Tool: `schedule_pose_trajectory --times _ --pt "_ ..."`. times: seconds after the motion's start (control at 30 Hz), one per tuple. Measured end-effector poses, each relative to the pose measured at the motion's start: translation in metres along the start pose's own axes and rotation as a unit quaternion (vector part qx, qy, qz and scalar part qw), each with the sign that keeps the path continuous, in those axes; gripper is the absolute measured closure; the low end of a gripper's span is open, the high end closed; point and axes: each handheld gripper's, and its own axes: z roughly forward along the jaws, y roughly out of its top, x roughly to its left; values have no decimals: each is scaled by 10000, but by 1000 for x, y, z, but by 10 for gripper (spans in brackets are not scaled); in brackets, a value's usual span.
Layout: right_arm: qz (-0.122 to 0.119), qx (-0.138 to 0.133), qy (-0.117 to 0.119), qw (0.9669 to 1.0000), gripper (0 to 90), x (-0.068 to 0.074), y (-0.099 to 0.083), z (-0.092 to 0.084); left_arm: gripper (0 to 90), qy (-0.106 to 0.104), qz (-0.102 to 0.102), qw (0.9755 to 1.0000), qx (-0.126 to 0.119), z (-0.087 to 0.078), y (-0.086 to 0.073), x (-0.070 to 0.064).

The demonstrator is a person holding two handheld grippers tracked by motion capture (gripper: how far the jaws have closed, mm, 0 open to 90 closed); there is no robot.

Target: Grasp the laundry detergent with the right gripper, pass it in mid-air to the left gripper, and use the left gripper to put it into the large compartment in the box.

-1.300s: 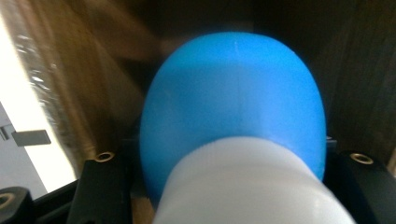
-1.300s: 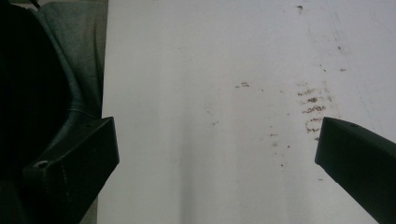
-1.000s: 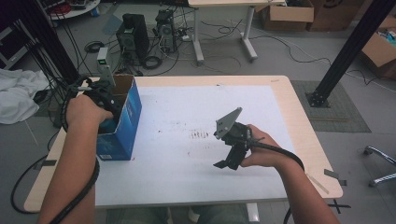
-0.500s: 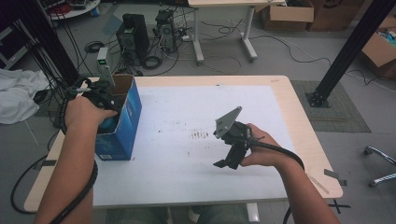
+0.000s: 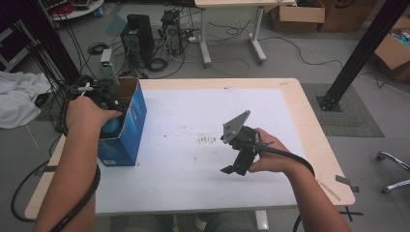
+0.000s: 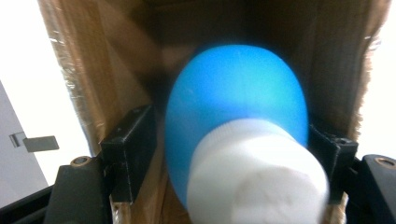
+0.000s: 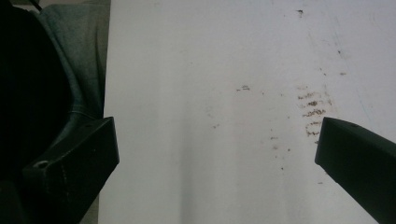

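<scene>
Left gripper view: blue bottle (image 6: 236, 116) with a white cap (image 6: 257, 172) sits between the two black jaws, cap end toward the camera, body reaching into a brown cardboard interior. Both jaws press against the bottle's sides, so the left gripper (image 6: 224, 154) is clenched on the bottle. Cardboard walls rise on both sides of the bottle; picture is blurred. High view: a rounded blue shape, the same bottle (image 5: 112, 126), shows at the open top of a blue box (image 5: 126, 131) standing on the left part of the table (image 5: 300, 101), near its left edge. The left hand (image 5: 87, 113) is over the box opening, the gripper itself mostly hidden under it; a black cable trails back along the forearm. A white sheet (image 5: 193, 116) covers most of the tabletop, with small brown smudges (image 5: 208, 140) near its middle. The right hand (image 5: 270, 157) holds the right gripper (image 5: 234, 170) above the sheet, well apart from the box, grey plate tilted up, tips pointing down toward the near edge. Right gripper view: right gripper (image 7: 215, 154) jaws spread wide, nothing between them, white sheet and brown smudges (image 7: 313, 112) below. Beyond the table: grey floor, computer towers (image 5: 138, 36), cardboard boxes (image 5: 297, 12).
</scene>
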Motion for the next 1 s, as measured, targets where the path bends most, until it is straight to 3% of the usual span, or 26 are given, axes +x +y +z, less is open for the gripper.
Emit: schedule_pose_trajectory --times 0.7,1.0 --pt "-1 -10 16 10000 0 -2 5 2 145 65 192 9997 -151 -50 -2 -2" --pt "11 -10 2 10000 0 -3 6 1 108 18 466 9986 -262 -72 -2 -6"
